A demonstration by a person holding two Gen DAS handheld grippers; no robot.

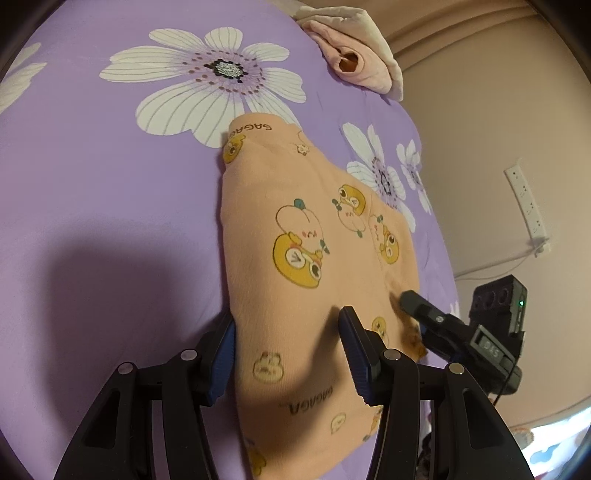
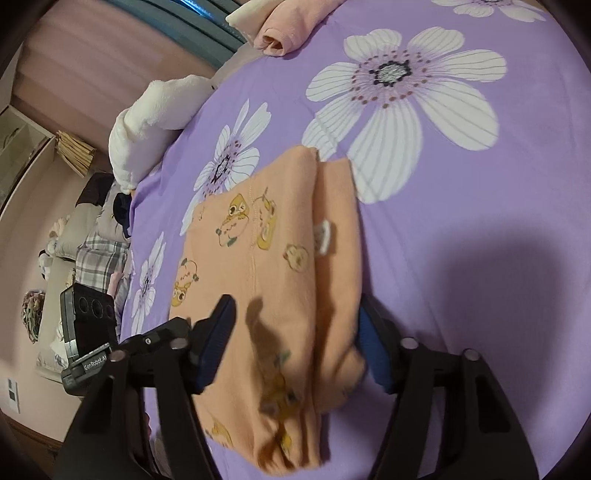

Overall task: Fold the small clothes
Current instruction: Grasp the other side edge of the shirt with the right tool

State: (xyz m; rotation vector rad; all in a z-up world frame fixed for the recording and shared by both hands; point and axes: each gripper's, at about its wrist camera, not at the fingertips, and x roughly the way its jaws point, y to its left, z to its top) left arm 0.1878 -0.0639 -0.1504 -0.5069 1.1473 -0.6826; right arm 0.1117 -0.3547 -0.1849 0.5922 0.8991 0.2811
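An orange garment (image 1: 295,206) printed with yellow cartoon animals lies folded into a long strip on the purple flowered bedsheet (image 1: 110,184). My left gripper (image 1: 286,314) is open over its near end: one blue pad sits at the cloth's left edge and the other rests on top. A finger (image 1: 417,304) of the right gripper touches the garment's right side. In the right wrist view the garment (image 2: 266,258) runs between the jaws of my right gripper (image 2: 297,301). Those jaws are open, with one pad on the cloth and one against its folded right edge. The near cloth is blurred.
Folded pink clothes (image 1: 354,62) (image 2: 284,33) lie at the far end of the bed. A white plush blanket (image 2: 147,125) sits at the bed's edge, with cluttered bedding on the floor beyond. A power strip (image 1: 528,203) hangs on the wall past the bed's right edge.
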